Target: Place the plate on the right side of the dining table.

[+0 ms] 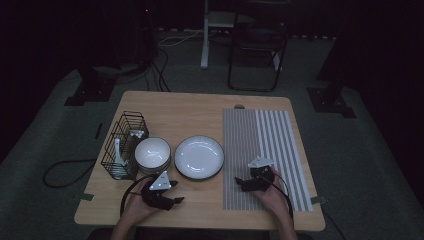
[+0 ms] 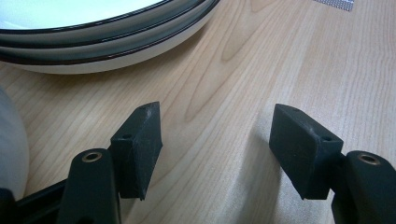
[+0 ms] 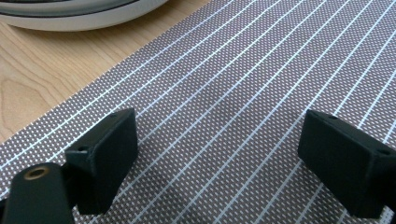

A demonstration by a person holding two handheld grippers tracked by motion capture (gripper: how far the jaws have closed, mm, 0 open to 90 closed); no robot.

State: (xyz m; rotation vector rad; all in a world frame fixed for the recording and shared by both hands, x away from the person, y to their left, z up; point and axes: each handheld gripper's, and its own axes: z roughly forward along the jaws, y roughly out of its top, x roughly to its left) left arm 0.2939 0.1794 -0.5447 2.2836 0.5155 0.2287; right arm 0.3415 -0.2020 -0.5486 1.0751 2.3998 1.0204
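On the wooden table (image 1: 200, 107) a white plate (image 1: 199, 157) with a dark rim lies in the middle, with a white bowl (image 1: 152, 153) to its left. A striped grey placemat (image 1: 262, 135) covers the right side. My left gripper (image 1: 172, 192) rests near the front edge, below the bowl and plate, open with bare wood between its jaws (image 2: 217, 140); stacked plates (image 2: 93, 37) lie just ahead of it. My right gripper (image 1: 241, 183) sits on the placemat (image 3: 233, 93), open and empty, pointing left toward the plate (image 3: 70, 14).
A black wire basket (image 1: 122, 145) with white utensils stands at the table's left edge beside the bowl. A folding chair (image 1: 257, 45) and stand legs are on the floor beyond the table. Cables trail on the floor at left.
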